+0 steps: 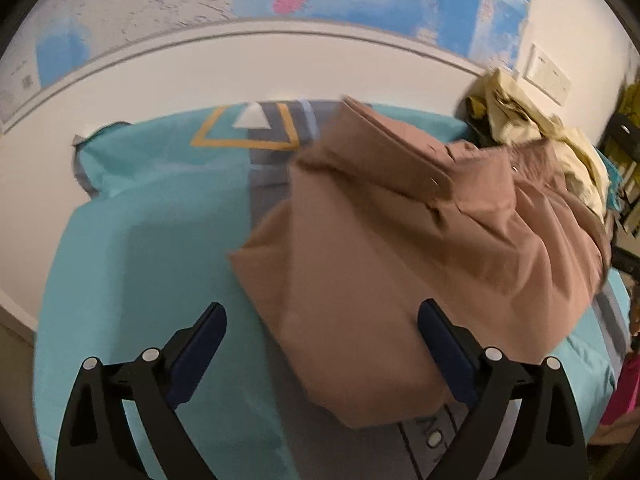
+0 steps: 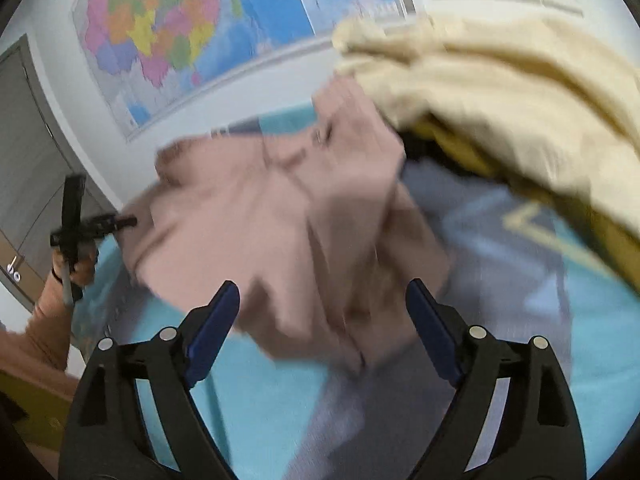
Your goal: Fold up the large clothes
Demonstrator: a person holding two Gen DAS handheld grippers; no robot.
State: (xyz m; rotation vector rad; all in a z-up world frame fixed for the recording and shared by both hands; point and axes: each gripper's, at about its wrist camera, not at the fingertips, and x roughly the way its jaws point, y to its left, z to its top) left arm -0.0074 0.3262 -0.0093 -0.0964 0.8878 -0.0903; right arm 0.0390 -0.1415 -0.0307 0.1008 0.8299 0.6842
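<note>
on the teal bedsheet (image 1: 140, 240), left gripper (image 1: 322, 322) is spread wide and empty, brown garment (image 1: 400, 240) lies partly folded mid-bed, right gripper (image 2: 322, 298) gapes empty over it. brown piece looks roughly folded but rumpled; cream clothes pile (image 1: 532, 128) at right looks untouched.

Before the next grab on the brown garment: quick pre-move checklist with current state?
1. Left gripper open, holding nothing: ok.
2. Right gripper open, holding nothing: ok.
3. Brown garment down on the teal sheet: ok.
4. Garment flat, ready for a fold: not ok, bunched and creased on its right side.
5. Clear of the cream clothes pile: not ok, they overlap at the far right.
6. A clean edge to grab: cannot tell, right wrist view is blurred.
</note>
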